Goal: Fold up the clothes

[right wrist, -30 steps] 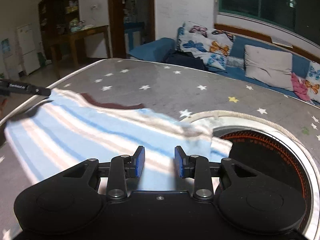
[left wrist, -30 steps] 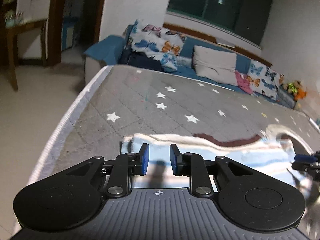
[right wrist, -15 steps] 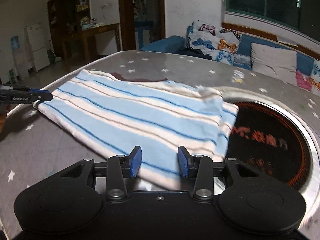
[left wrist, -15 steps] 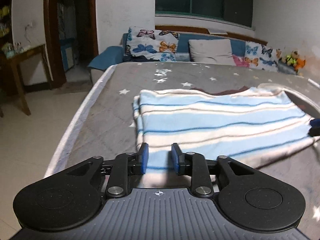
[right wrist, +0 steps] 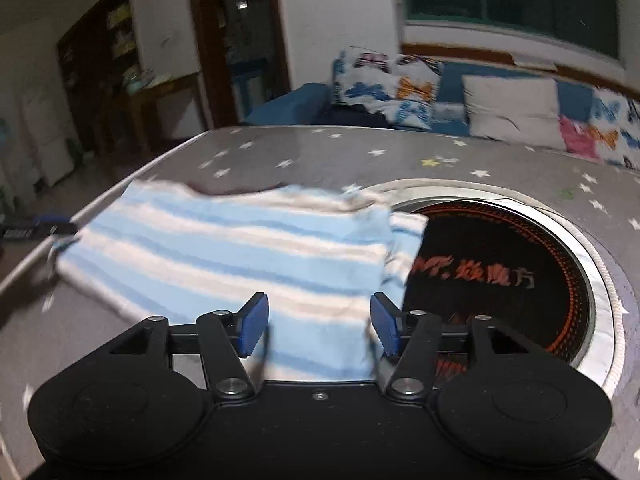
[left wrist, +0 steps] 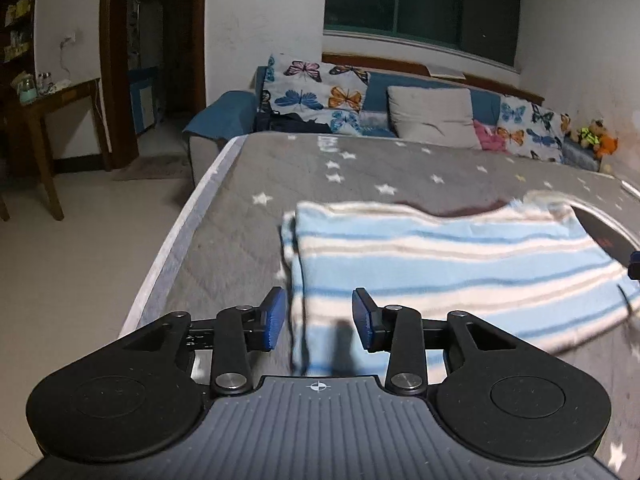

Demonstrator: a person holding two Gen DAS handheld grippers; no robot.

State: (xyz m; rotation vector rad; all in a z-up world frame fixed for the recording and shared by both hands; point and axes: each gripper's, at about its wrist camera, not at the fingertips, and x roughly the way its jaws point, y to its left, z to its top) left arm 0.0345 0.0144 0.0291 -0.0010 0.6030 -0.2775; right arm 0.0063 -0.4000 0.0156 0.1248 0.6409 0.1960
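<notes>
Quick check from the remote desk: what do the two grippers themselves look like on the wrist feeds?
Both share one build: black linkage arms with silver pivot bolts and ribbed blue pads. The left gripper has a grey ribbed housing with a white crosshair mark. The right gripper has a plain black housing. No cables or sleeves show.

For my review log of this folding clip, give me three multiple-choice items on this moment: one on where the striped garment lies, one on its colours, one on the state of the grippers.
1. Where does the striped garment lie?
A. On the sofa
B. On the star-print table cover, its edge reaching the round black hob
C. On the floor

2. What are its colours?
A. Red and black
B. Plain green
C. Light blue and white stripes

3. How do the left gripper and right gripper stand?
A. Both open
B. Both shut
C. Only the left open

Answers: 1 B, the cloth rests flat on the cover beside the hob. 2 C, the stripes show in both views. 3 A, a wide gap separates each pair of blue pads.
</notes>
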